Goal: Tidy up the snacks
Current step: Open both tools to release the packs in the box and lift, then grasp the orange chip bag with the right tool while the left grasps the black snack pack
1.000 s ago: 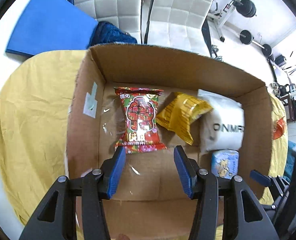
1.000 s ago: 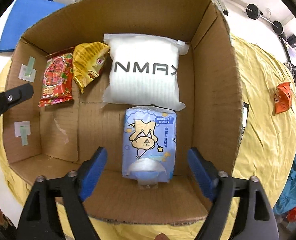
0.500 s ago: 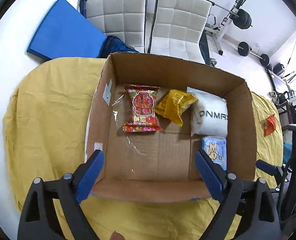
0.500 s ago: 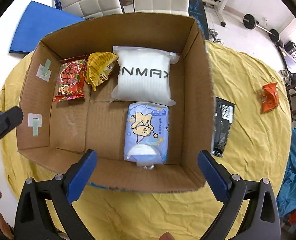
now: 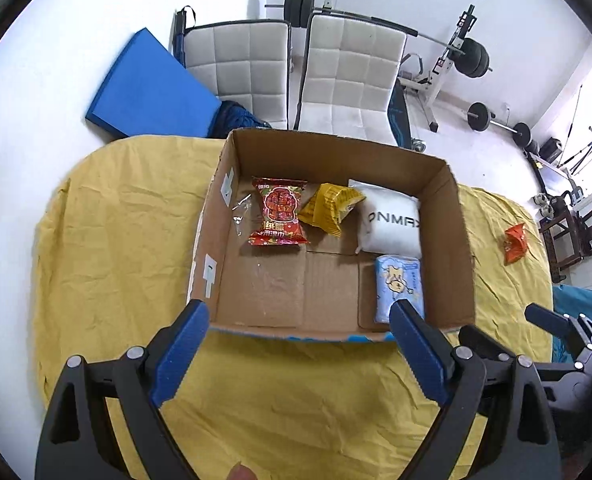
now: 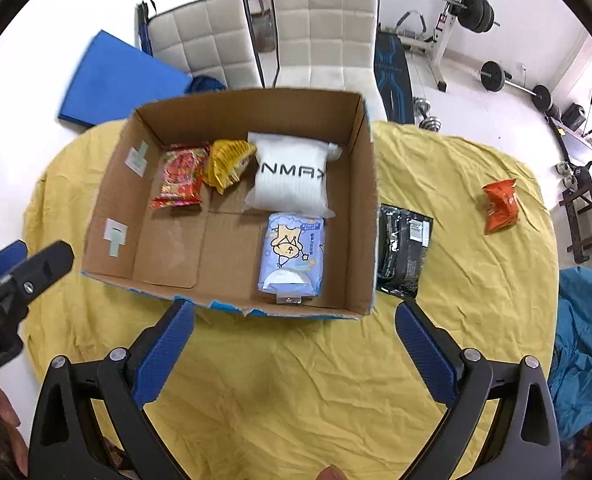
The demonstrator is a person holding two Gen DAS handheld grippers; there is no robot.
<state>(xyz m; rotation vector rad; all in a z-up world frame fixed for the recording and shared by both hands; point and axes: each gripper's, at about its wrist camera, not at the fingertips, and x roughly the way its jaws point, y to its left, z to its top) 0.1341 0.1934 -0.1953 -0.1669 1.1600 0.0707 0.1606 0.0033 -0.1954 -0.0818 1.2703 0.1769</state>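
An open cardboard box stands on a yellow-covered table. Inside lie a red snack packet, a yellow packet, a white pouch and a light blue cartoon pack. Outside, to the box's right, lie a black packet and an orange packet. My left gripper and right gripper both stand open and empty above the table, short of the box's near wall.
Two white padded chairs, a blue mat and weight equipment stand beyond the table. A blue cloth lies at the right edge. Bare yellow cloth spreads between the box and me.
Both grippers have pulled back and up out of the box, and the left one has opened wider. The red packet and the blue pack stay where they lay in the box.
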